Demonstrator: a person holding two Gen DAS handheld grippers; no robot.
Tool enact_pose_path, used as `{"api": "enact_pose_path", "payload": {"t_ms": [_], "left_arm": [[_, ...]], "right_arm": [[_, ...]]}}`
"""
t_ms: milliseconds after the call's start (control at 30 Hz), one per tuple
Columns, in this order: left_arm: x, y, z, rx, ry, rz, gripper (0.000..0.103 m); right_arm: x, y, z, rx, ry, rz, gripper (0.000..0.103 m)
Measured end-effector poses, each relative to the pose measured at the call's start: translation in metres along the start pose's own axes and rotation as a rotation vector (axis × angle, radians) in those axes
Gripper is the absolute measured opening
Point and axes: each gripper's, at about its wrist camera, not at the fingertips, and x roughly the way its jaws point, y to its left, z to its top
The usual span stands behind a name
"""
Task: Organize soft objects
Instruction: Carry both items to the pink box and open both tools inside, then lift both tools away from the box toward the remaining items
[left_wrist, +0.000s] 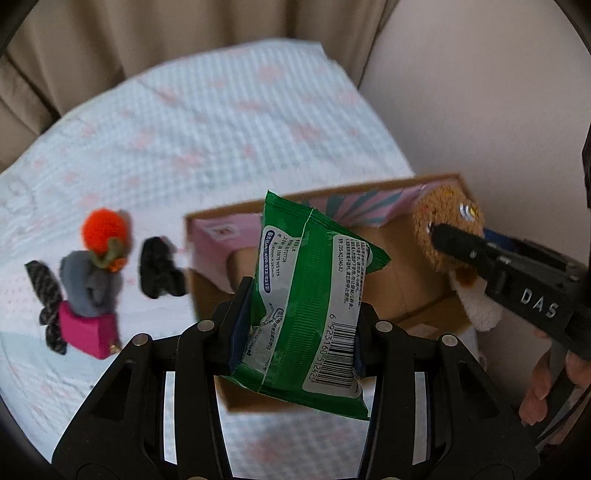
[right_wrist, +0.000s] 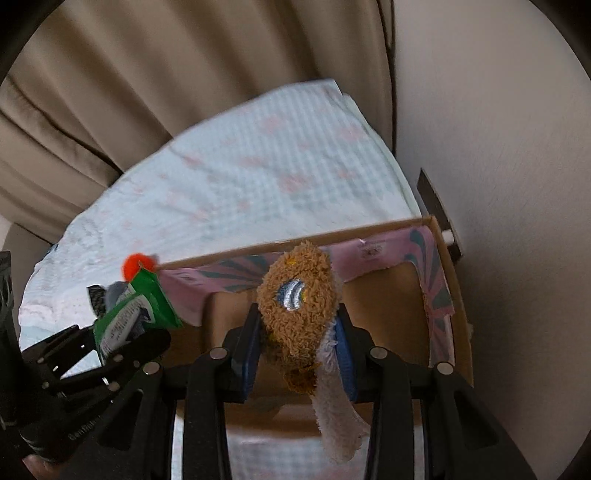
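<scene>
- Holding a green wipes packet (left_wrist: 314, 295) between its two fingers, the left gripper (left_wrist: 295, 332) is closed on the packet's lower half; the packet stands nearly upright, long axis running from 6 toward 12 o'clock with a slight lean to 1
- Gripping a brown plush toy (right_wrist: 299, 306), the right gripper (right_wrist: 301, 354) is pinched shut on its body, with a pale fuzzy strip of the toy hanging down toward 6 o'clock between the fingers
- The cardboard box (left_wrist: 413, 306), open at the top and lined with pink patterned paper, lies directly beyond the left gripper at 12 to 1 o'clock; the packet appears to hang over the box's near-left corner
- In the right wrist view the toy sits over the box's middle, so the right gripper looks the nearer one to a clean drop; the left is at the box's left edge, at about 9 o'clock from the toy
- Judged from this, both loads need only a short move forward and down into the box; the near wall and the left wall are the edges to clear
- The two grippers are close together over one opening, so crowding is the likely risk
- On the bedspread (left_wrist: 207, 122) at 9 to 10 o'clock from the left gripper wait an orange pom-pom (left_wrist: 105, 230), a grey soft item (left_wrist: 86, 284) on a magenta pouch (left_wrist: 86, 332), a dark patterned cloth (left_wrist: 46, 295) and a black soft item (left_wrist: 159, 267), well apart from the box
- Open bedspread stretches toward 11 o'clock; a wall (left_wrist: 480, 92) closes the 2 o'clock side
</scene>
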Motion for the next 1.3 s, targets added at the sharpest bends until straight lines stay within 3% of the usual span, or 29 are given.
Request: {"api": "enact_pose_path", "payload": {"t_ms": [233, 400, 433, 467, 500, 533, 567, 600, 1033, 1300], "left_arm": [[0.066, -0.006, 0.003, -0.003, 0.125, 0.012, 0.040], [0.086, -0.005, 0.001, -0.015, 0.160, 0.007, 0.040], [0.085, -0.005, 0.001, -0.016, 0.156, 0.005, 0.043], [0.083, -0.007, 0.002, -0.009, 0.151, 0.007, 0.059], [0.081, -0.008, 0.002, -0.001, 0.149, 0.019, 0.073], [0.078, -0.011, 0.003, 0.013, 0.138, 0.048, 0.098], [0.073, -0.012, 0.003, 0.024, 0.116, 0.061, 0.103], [0.069, -0.013, 0.003, 0.036, 0.095, 0.067, 0.103], [0.036, -0.014, 0.006, 0.055, 0.058, 0.035, 0.103], [-0.035, -0.008, 0.000, 0.043, -0.040, 0.041, 0.103]], "right_arm": [[0.057, -0.030, -0.003, 0.074, 0.115, 0.025, 0.033], [0.075, -0.035, -0.005, 0.095, 0.139, 0.049, 0.037], [0.077, -0.033, -0.004, 0.091, 0.136, 0.052, 0.040], [0.077, -0.032, -0.003, 0.086, 0.129, 0.052, 0.041], [0.077, -0.032, -0.002, 0.083, 0.120, 0.050, 0.054], [0.077, -0.031, 0.001, 0.078, 0.108, 0.043, 0.085], [0.076, -0.030, 0.003, 0.075, 0.099, 0.039, 0.100], [0.076, -0.030, 0.005, 0.071, 0.094, 0.041, 0.103], [0.052, -0.014, 0.013, 0.017, 0.061, 0.012, 0.103], [-0.023, 0.016, 0.015, -0.046, -0.052, -0.031, 0.103]]}}
